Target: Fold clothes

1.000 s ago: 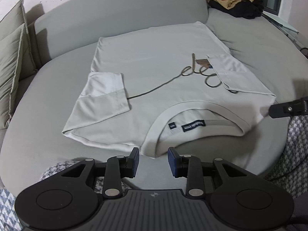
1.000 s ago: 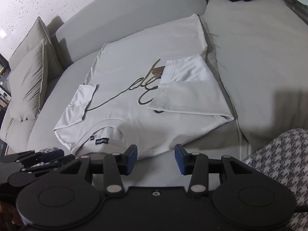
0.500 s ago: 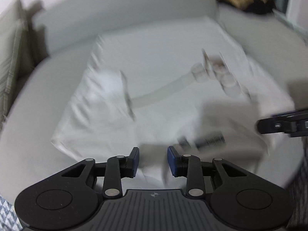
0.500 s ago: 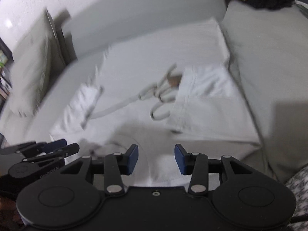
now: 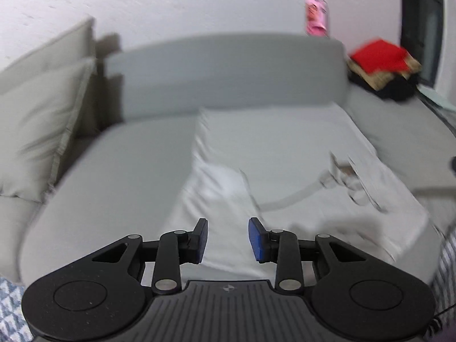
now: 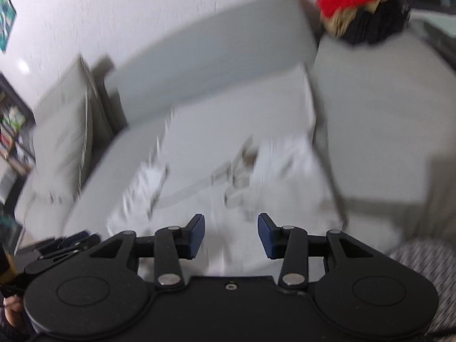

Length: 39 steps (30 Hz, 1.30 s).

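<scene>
A pale grey T-shirt (image 5: 285, 148) lies flat on the grey sofa seat (image 5: 119, 165), both sleeves folded in over its front and a dark script print partly showing. Motion blurs both views. My left gripper (image 5: 226, 228) hangs open above the shirt's near left part, with only cloth seen behind the gap. In the right wrist view the same shirt (image 6: 242, 131) spreads ahead, and my right gripper (image 6: 230, 225) hovers open over its near edge, nothing between the pads. The left gripper (image 6: 65, 242) also shows at the lower left there. The collar is hidden below the grippers.
A stack of folded clothes, red on top (image 5: 379, 57), sits at the sofa's far right corner. Beige cushions (image 5: 42, 131) lean at the left end. The sofa backrest (image 5: 228, 71) runs behind the shirt. Houndstooth fabric (image 6: 421, 256) lies at the near right.
Both views have tilted upward, showing more wall and backrest. Both grippers have come forward over the shirt's near edge, and the collar has dropped out of sight. The jaws stand as before.
</scene>
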Each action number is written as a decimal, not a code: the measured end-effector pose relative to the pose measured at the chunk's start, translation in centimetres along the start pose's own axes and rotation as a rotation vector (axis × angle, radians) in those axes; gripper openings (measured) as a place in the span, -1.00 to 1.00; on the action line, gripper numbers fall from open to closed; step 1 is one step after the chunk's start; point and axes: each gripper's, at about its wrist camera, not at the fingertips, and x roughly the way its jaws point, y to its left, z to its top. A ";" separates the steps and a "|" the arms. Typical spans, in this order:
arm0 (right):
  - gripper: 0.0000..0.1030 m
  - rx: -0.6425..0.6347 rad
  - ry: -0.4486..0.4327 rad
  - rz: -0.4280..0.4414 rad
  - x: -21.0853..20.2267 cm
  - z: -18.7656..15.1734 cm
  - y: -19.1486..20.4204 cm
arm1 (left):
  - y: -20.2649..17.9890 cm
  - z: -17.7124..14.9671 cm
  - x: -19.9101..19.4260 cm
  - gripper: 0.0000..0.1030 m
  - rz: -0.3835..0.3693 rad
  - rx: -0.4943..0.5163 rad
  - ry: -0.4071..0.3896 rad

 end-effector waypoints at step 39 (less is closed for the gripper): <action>-0.83 0.133 0.028 -0.172 14.0 2.6 -8.0 | 6.1 1.7 18.3 -0.82 0.043 -0.108 0.313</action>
